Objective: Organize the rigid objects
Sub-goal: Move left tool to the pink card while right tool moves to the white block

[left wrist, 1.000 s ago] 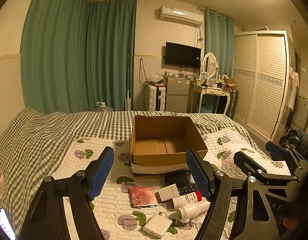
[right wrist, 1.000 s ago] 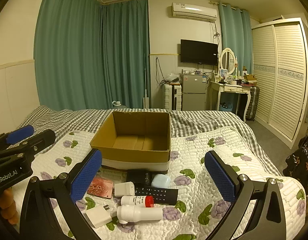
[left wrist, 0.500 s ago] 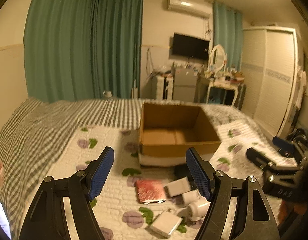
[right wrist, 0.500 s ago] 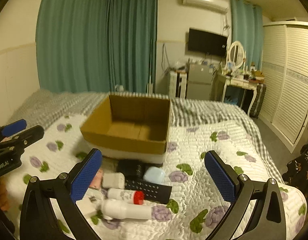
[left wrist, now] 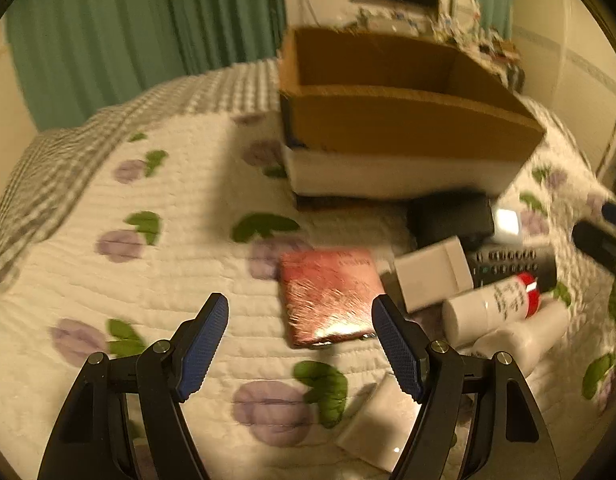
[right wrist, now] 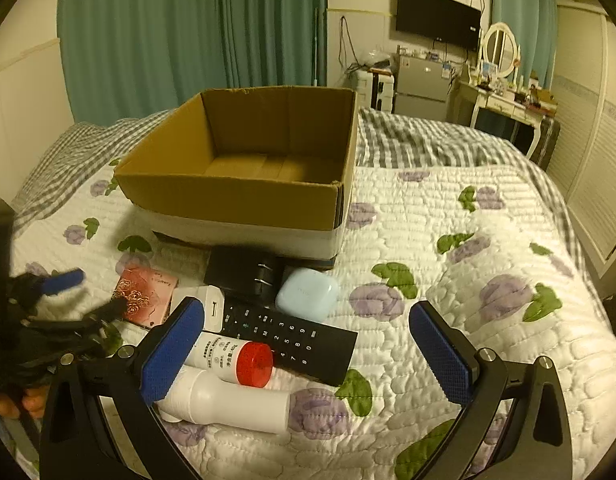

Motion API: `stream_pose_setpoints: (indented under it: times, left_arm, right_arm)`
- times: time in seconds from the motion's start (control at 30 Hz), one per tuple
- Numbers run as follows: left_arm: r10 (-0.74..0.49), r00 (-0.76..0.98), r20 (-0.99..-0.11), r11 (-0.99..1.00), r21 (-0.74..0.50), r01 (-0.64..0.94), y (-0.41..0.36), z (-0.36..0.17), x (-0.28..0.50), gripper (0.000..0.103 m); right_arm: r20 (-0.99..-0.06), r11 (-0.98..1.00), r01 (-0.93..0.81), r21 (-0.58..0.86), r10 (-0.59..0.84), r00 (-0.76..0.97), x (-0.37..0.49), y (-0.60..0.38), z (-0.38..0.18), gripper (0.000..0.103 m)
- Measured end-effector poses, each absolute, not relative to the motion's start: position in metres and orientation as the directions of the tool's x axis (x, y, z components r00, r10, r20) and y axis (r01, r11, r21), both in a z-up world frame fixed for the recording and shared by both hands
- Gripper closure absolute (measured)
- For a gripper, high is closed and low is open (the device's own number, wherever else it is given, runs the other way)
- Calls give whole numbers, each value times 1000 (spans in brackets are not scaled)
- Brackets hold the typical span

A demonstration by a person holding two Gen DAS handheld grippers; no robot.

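Progress: nothing packed so far. We see the cardboard box point(right wrist: 244, 168) empty, and every item lies on the quilt point(right wrist: 447, 280) in front of it: pink wallet point(left wrist: 327, 296), white charger point(left wrist: 431, 272), remote point(right wrist: 284, 336), red-capped bottle point(right wrist: 236, 356), white bottle point(right wrist: 228, 400), blue earbud case point(right wrist: 308, 294), black adapter point(right wrist: 244, 272). Our left gripper point(left wrist: 300, 344) is spread wide, holding nothing, low over the quilt; the wallet sits just ahead, toward its right finger. Our right gripper point(right wrist: 308, 344) also gapes unloaded, remote and bottles between its fingers.
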State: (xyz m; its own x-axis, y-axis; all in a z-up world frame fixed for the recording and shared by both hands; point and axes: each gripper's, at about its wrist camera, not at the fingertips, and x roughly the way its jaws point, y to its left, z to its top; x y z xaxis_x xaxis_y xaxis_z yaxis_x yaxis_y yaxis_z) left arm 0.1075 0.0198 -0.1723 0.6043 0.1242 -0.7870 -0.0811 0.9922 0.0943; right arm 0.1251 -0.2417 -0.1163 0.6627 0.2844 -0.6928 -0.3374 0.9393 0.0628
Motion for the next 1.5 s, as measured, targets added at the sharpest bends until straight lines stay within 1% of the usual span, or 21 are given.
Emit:
stream_pose_setpoints:
  times: [0.13, 0.23, 0.43, 0.47, 0.63, 0.77, 0.8, 0.83, 0.87, 0.93, 1.03, 1.2, 1.23, 1.3, 1.33, 1.37, 1.4, 1.5]
  left_arm:
    - [124, 546, -828, 991, 128, -31, 8, -193, 122, 26]
    - [96, 519, -849, 994, 109, -5, 4, -201, 133, 26]
    - [122, 468, -875, 992, 126, -22, 6, -215, 160, 26]
    - [129, 476, -870, 990, 137, -18, 4, -215, 159, 27]
    - [129, 512, -849, 991, 135, -26, 0, -203, 142, 29]
    - [90, 570, -817, 996, 67, -62, 12, -178, 118, 31]
    - [66, 577, -814, 998, 40, -58, 15, -173, 114, 61]
    - [43, 575, -817, 998, 6, -66, 19, -170, 112, 81]
    - [57, 577, -814, 995, 0, -98, 25, -169, 110, 82]
    - [80, 554, -829, 992, 13, -123, 34, -174, 108, 83]
    - [76, 498, -864, 989, 2, -147, 43, -188, 115, 83]
    - [49, 537, -842, 986, -44, -158, 54, -177, 115, 81]
    - [49, 544, -838, 985, -48, -163, 57, -175, 115, 80]
    - [42, 544, -838, 983, -62, -171, 62, -175, 116, 78]
    - [48, 537, -842, 982, -59, -181, 61, -175, 112, 70]
    - [66, 530, -845, 980, -46, -196, 65, -176, 118, 56]
    - [93, 530, -843, 976, -28, -215, 67, -176, 119, 53]
    - [99, 532, -841, 972, -34, -234, 74, -172, 114, 52]
  right_arm:
    - [-709, 938, -332, 104, 304, 637, 131, -247, -122, 0]
    - [-720, 936, -328, 124, 313, 619, 133, -249, -125, 0]
    - [-730, 934, -338, 112, 309, 610, 134, -244, -129, 0]
    - [-730, 935, -339, 106, 305, 612, 133, -244, -129, 0]
    - [-725, 934, -351, 72, 290, 624, 129, -238, -127, 0]
    - [-725, 919, -393, 39, 297, 621, 126, -226, -124, 0]
    - [-727, 913, -407, 34, 302, 617, 126, -221, -124, 0]
    - [-731, 901, -433, 26, 313, 607, 125, -213, -124, 0]
    - [-734, 890, -456, 19, 322, 598, 124, -206, -125, 0]
    - [-747, 868, -496, 6, 334, 575, 124, -190, -128, 0]
    - [-771, 838, -545, 9, 353, 530, 129, -166, -138, 0]
    - [-812, 813, -582, 24, 355, 463, 142, -134, -159, 0]
    - [-822, 810, -586, 22, 349, 451, 145, -129, -164, 2]
    - [-849, 804, -594, 24, 330, 413, 150, -119, -179, 13]
    - [-857, 804, -594, 26, 324, 401, 152, -116, -185, 17]
    - [-856, 806, -592, 3, 309, 415, 152, -112, -188, 17]
    - [-854, 803, -595, -15, 299, 425, 152, -109, -190, 17]
    - [-846, 806, -590, -52, 279, 455, 153, -103, -194, 30]
